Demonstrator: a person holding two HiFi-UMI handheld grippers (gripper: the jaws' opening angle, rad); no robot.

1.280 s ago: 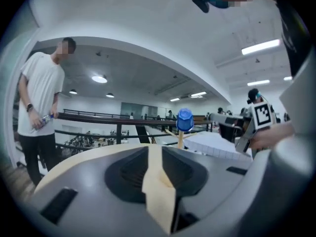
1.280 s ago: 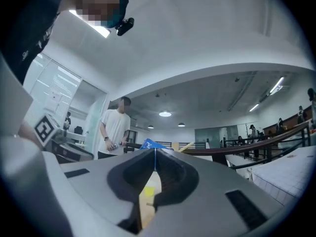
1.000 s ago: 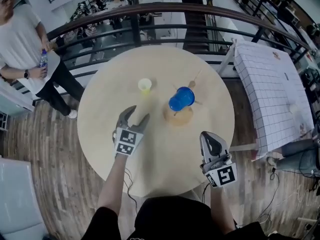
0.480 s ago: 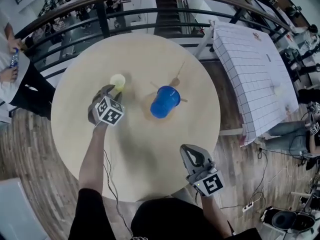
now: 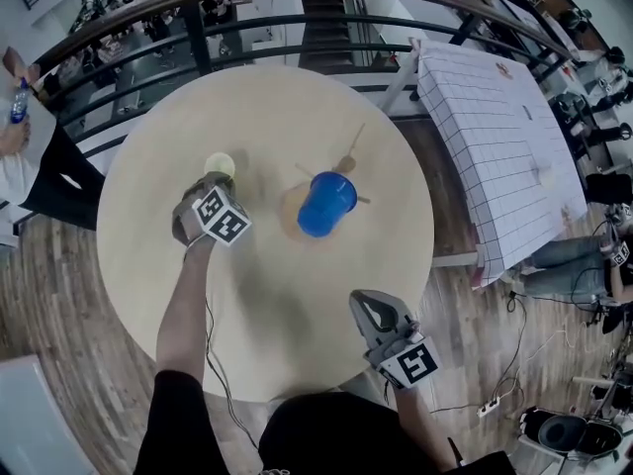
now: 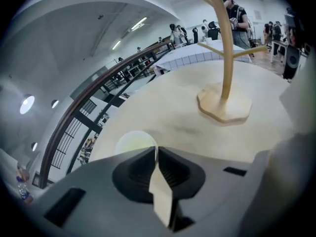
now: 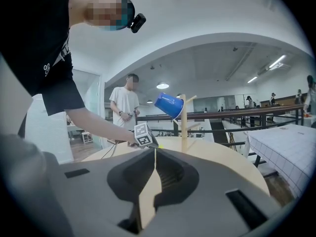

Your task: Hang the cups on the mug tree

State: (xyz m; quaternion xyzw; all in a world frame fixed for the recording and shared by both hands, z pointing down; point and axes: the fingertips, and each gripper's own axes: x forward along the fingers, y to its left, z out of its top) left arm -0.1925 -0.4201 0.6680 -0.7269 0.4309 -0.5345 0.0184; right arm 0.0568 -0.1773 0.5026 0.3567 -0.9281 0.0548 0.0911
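Note:
A small yellow cup (image 5: pixel 220 163) stands upright on the round table (image 5: pixel 297 305), left of the wooden mug tree (image 5: pixel 348 152). A blue cup (image 5: pixel 326 203) hangs mouth-down on one of the tree's pegs. My left gripper (image 5: pixel 212 179) points down at the yellow cup; its jaws have just been closing and now pinch the near rim. In the left gripper view the cup's pale mouth (image 6: pixel 132 142) shows right behind the closed tips of the left gripper (image 6: pixel 155 150), with the mug tree (image 6: pixel 226 58) beyond. My right gripper (image 5: pixel 366 307) is shut and empty near the table's front edge, facing the blue cup (image 7: pixel 169 105).
A dark metal railing (image 5: pixel 247 18) curves round the far side of the table. A white gridded table (image 5: pixel 504 137) stands to the right. A person (image 5: pixel 15 127) stands at the far left. Cables lie on the wooden floor (image 5: pixel 514 364).
My left gripper went from open above the table's middle to the yellow cup at the left and closed on its rim. The right gripper sank a little.

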